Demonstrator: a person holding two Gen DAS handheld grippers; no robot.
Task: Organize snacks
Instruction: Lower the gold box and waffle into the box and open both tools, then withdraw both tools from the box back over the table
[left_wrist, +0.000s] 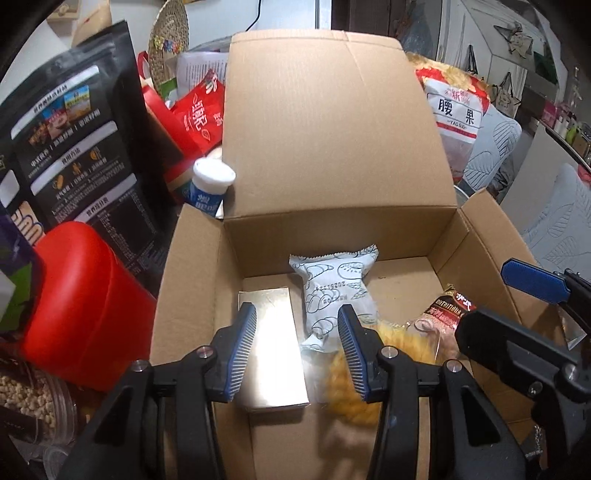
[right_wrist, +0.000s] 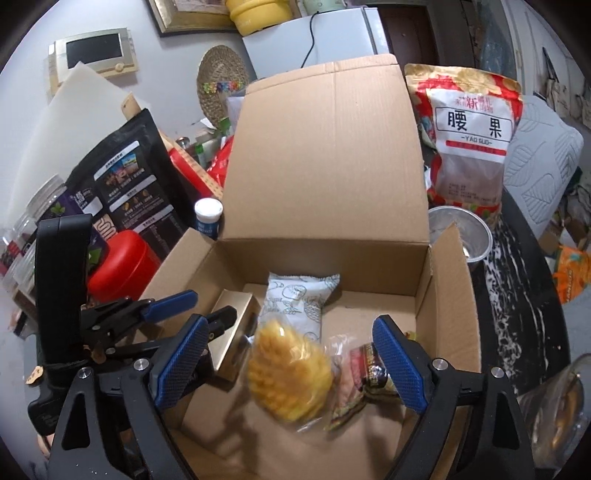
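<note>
Cluttered table (right_wrist: 517, 295): one cardboard box (right_wrist: 325, 147) holds four snack items.

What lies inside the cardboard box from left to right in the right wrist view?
Gold box → white pastry packet → clear bag of yellow snacks → dark nut packet.

both point steeply downward: left gripper (left_wrist: 297, 347) narrowly parted, right gripper (right_wrist: 291, 363) spread wide.
</note>
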